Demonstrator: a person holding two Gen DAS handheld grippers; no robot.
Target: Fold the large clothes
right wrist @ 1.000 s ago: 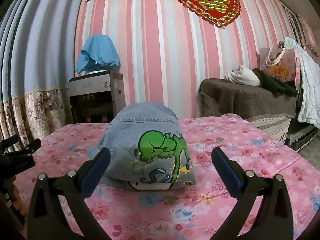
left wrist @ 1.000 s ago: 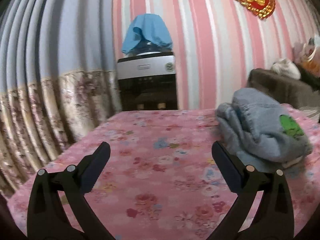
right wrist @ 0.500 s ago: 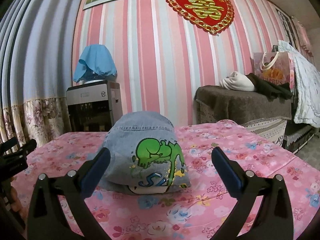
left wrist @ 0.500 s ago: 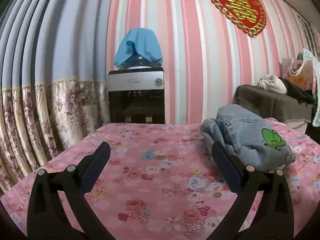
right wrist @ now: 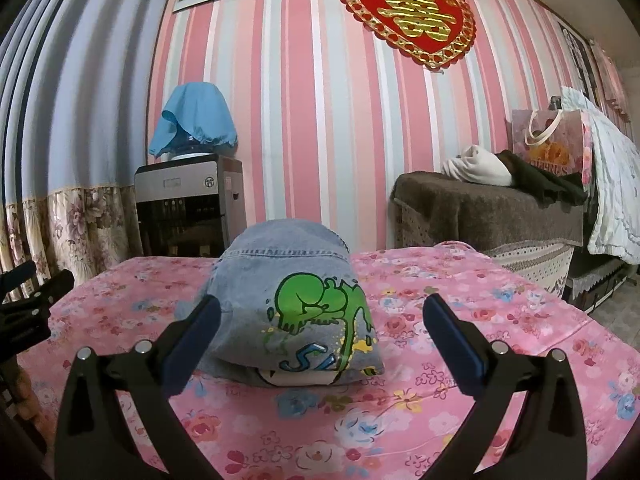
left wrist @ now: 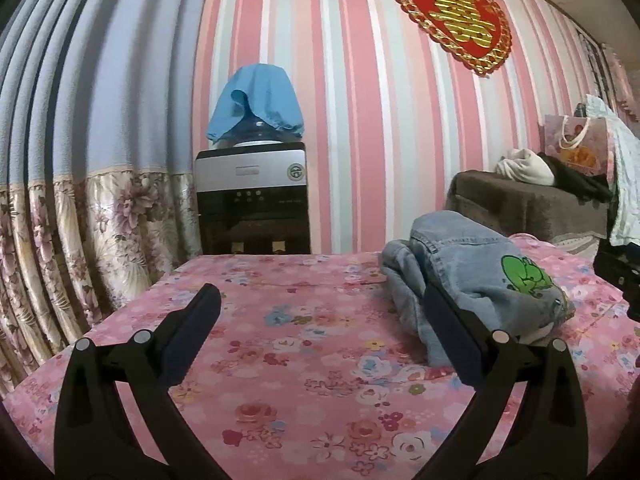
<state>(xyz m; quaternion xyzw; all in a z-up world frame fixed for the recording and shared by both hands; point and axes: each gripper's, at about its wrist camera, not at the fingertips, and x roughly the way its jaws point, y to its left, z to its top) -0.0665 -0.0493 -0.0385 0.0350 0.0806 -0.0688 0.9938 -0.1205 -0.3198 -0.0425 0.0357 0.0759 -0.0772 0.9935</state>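
Folded denim garment in the centre of the right wrist view, resting on the pink floral bedspread as a rounded bundle, green cartoon print facing the camera, a white edge showing under its lower fold. Same garment at right of centre in the left wrist view, folds stacked, print toward the right edge of the frame.

Right gripper spread wide, holding nothing; fingers either side of the bundle in the lower half of the frame, whether touching the cloth cannot be told. Left gripper also spread wide and empty, over bare bedspread in the lower half of its frame, right finger overlapping the garment's left edge in the picture. Left gripper also visible at the left edge of the right wrist view.

Behind, against the pink striped wall: water dispenser with a blue cloth cover over its bottle, left of centre. Floral curtain at left. Red and gold heart decoration at upper right. Brown-covered furniture at right, with a white bundle and a gift bag on top.
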